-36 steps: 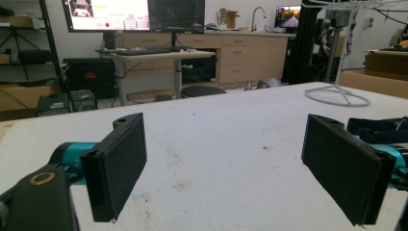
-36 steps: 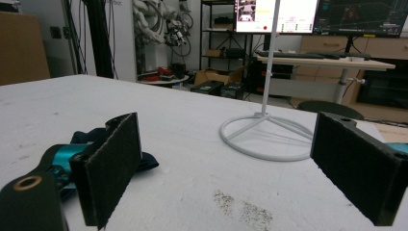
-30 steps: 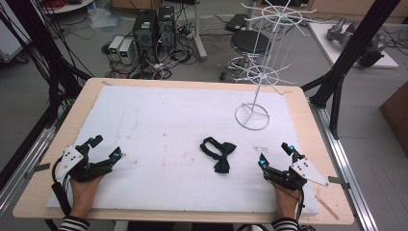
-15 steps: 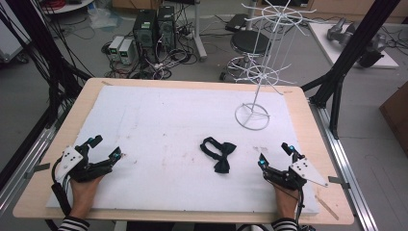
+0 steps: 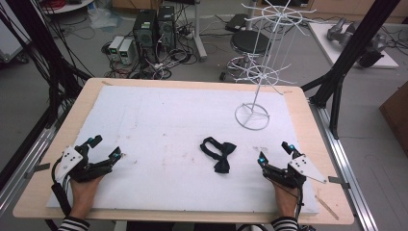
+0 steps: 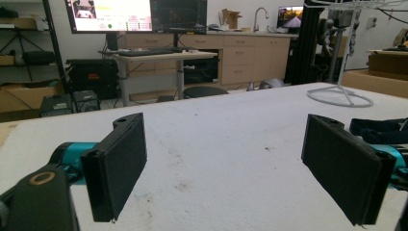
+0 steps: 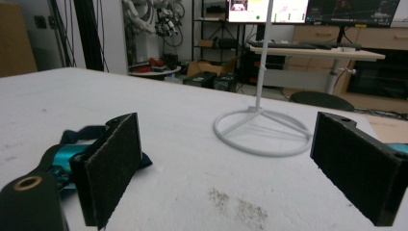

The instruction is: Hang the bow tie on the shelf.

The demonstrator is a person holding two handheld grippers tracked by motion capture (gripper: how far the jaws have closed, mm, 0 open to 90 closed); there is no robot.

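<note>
A black fabric bow tie [image 5: 219, 154] lies flat on the white-covered wooden bench [image 5: 159, 120], toward the near edge and right of centre, with a white wire display stand [image 5: 260, 72] upright near the far right corner. The left gripper [image 5: 103, 147] rests near the near left corner, jaws spread wide and empty. The right gripper [image 5: 274, 152] rests near the near right corner, just beside the bow tie, likewise spread and empty.

bow tie [image 6: 380, 129] partly behind right jaw
</note>
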